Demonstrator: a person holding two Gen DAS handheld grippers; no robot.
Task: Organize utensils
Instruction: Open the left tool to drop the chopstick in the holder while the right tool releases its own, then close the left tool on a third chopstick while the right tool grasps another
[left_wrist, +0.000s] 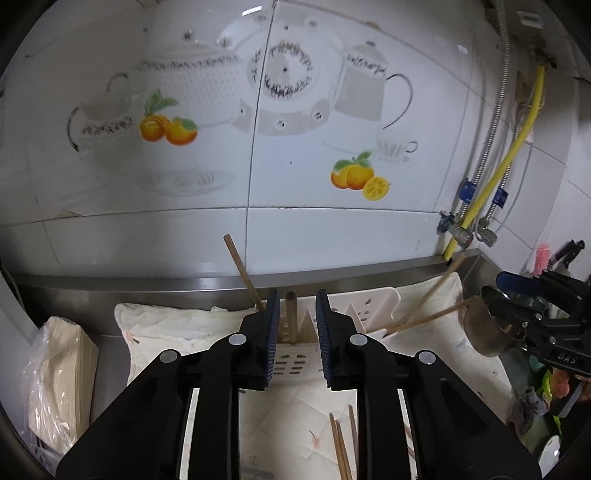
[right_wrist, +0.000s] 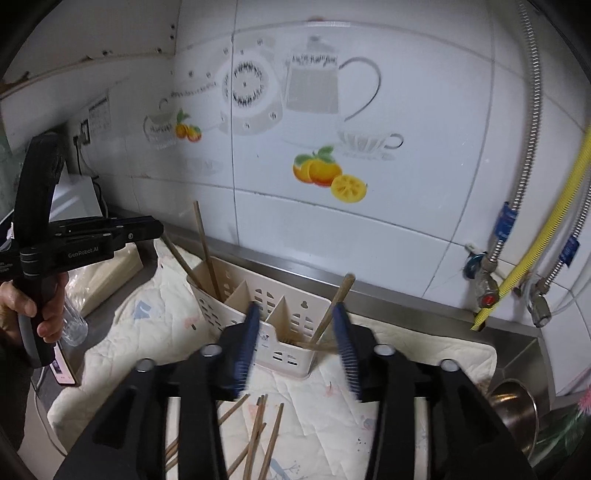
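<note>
The left tool stands narrowly parted with nothing gripped, poised just near of the white slotted utensil holder, which lies on a quilted cloth over the steel tabletop at the tiled wall. The right tool stands wider, empty, near the holder's right compartment. Chopsticks lean out of the left and right compartments, and loose chopsticks lie on the cloth near the tools.

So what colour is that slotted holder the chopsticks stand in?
The holder is cream-white plastic, clearest in the right wrist view.
</note>
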